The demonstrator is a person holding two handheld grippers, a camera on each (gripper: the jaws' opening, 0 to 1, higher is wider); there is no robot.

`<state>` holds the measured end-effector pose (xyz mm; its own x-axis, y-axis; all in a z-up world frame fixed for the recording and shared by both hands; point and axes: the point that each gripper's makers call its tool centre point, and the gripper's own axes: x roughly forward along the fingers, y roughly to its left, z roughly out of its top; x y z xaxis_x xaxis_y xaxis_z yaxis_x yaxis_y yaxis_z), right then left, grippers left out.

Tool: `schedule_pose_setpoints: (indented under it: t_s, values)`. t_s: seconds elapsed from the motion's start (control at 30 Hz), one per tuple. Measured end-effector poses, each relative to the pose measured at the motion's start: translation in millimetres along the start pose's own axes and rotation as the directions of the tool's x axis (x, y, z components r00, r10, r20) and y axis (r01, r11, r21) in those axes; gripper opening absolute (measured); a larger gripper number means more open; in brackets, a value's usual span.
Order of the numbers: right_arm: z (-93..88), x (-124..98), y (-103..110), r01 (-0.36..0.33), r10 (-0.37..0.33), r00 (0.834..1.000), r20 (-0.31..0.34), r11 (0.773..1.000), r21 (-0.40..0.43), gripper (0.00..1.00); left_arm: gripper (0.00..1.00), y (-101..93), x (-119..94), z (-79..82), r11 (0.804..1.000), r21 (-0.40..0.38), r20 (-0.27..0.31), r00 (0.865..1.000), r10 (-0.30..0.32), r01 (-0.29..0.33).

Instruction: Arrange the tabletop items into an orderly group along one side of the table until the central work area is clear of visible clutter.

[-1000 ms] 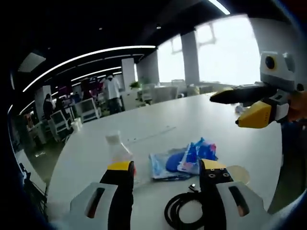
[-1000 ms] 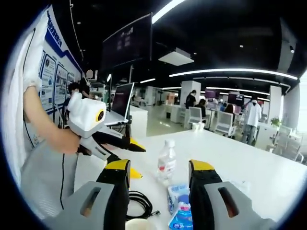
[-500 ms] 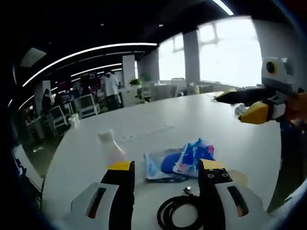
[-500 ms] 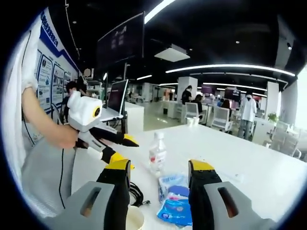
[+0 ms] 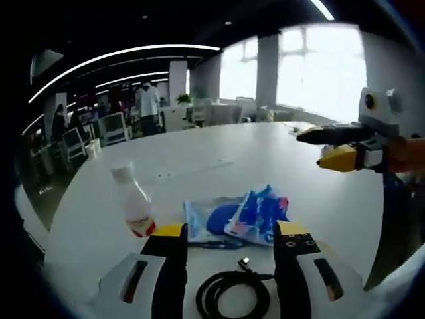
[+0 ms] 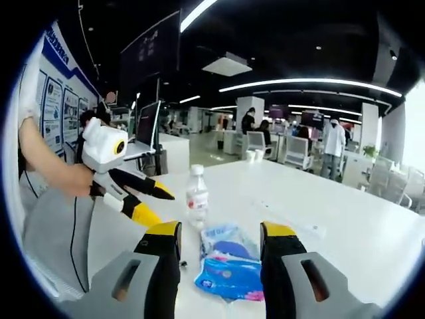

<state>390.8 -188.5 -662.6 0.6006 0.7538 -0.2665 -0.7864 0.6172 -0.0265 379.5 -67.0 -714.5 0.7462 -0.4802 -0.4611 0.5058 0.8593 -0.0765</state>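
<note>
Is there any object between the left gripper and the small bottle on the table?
Nothing visible does. In the left gripper view the left gripper is open above the table, and the bottle stands upright just beyond its left side. The black cable and blue packets lie off that path.

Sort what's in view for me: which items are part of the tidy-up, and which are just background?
Part of the job:
- plastic bottle, upright on the white table
- blue and white packets
- coiled black cable
- left tongs and right tongs, both open, holding nothing

Background:
- laptop on a side desk
- office chairs
- people standing far off
</note>
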Motion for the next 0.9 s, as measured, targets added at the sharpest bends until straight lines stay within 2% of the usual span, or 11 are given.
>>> schedule_pose_setpoints:
  t_s: [0.1, 0.3, 0.47, 0.57, 0.9]
  values:
    - [-8.6, -2, -10, 0.014, -0.014, 1.0, -0.013, 1.0, 0.024, 0.44, 0.44, -1.7, 6, -6.5, 1.0, 0.021, -0.042, 0.999, 0.007, -0.006]
    - [-25.3, -4, -26, 0.022, -0.02, 0.999, -0.037, 0.998, 0.059, 0.44, 0.44, -10.1, 19, -7.1, 1.0, -0.016, -0.059, 0.998, -0.011, 0.01]
    - [-35.6, -5, -35, 0.021, -0.017, 0.999, -0.049, 0.997, 0.072, 0.44, 0.44, -16.4, 29, -11.4, 1.0, -0.012, -0.087, 0.996, -0.016, 0.015]
    - [-46.0, -5, -38, 0.014, -0.009, 0.997, -0.077, 0.997, 0.071, 0.44, 0.44, -19.1, 35, -14.3, 1.0, -0.02, -0.103, 0.994, -0.02, 0.018]
    - [-63.6, -4, -58, 0.031, -0.019, 0.995, -0.097, 0.992, 0.118, 0.43, 0.43, -25.6, 52, -23.5, 0.998, -0.049, -0.151, 0.988, -0.036, 0.029]
